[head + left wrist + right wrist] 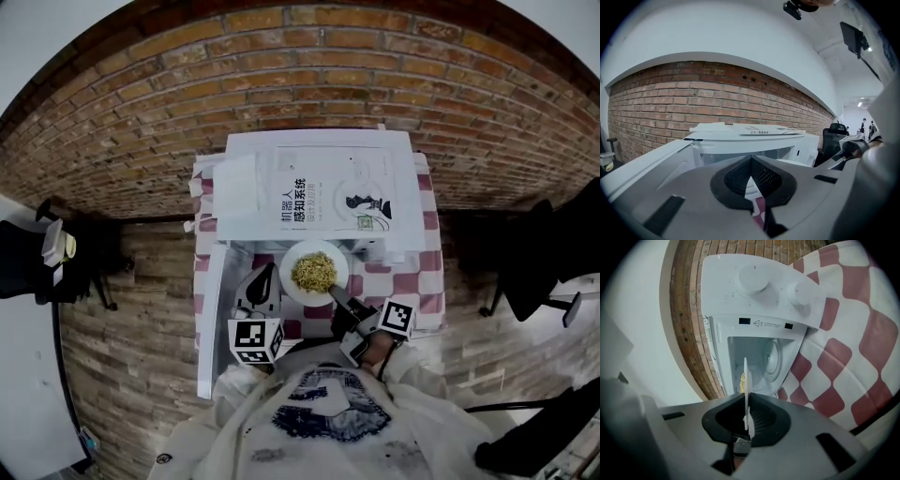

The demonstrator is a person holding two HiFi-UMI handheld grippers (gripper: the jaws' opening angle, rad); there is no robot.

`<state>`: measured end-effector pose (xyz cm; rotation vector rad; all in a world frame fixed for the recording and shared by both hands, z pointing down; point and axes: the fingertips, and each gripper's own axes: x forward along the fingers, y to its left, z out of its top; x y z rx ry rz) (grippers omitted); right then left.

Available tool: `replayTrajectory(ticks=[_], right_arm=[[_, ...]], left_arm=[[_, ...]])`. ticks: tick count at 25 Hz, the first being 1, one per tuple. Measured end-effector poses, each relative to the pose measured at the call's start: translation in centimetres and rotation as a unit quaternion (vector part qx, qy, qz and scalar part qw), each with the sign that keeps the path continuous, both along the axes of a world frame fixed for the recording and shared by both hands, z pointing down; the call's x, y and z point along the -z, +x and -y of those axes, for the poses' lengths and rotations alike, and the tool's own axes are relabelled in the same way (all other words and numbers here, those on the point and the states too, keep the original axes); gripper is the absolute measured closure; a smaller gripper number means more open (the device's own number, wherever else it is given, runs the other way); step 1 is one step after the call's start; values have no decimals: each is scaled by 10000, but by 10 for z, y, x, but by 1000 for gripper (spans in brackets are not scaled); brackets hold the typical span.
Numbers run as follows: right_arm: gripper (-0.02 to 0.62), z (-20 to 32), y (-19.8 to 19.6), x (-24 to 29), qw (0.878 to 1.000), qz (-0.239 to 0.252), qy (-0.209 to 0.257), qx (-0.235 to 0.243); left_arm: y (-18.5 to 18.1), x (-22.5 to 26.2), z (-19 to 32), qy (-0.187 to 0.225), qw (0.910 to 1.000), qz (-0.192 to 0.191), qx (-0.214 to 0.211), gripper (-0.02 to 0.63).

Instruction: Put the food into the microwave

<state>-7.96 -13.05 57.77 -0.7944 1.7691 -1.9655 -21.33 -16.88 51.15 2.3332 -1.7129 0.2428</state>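
A white plate (299, 290) of yellow noodles (316, 271) hangs in front of the white microwave (246, 190), whose door (210, 319) stands swung open to the left. My right gripper (337, 293) is shut on the plate's near right rim. In the right gripper view the plate (746, 376) shows edge-on between the pads of that gripper (746, 416), with the open cavity (757, 359) straight ahead. My left gripper (268, 274) sits just left of the plate, shut and holding nothing. In the left gripper view its jaws (751, 161) meet in front of the microwave (787, 152).
A printed booklet (328, 192) and loose papers lie on the microwave's top. The microwave stands on a red-and-white checked cloth (414, 281). Its two knobs (754, 277) are on the right panel. A brick wall is behind, and a black office chair (534, 262) stands at the right.
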Motion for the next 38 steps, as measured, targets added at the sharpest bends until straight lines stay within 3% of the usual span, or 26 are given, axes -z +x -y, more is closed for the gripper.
replayTrajectory(ticks=[14,38], right_arm=[[563,9,4,-26,9992,-237,-106,-306],[563,54,-3,-74,9977,-355,-433,-393]], left_arm=[[-7,-22,6,-116,9998,-38,-138,598],[-12,-43,25,-200,9996,75,-163,598]])
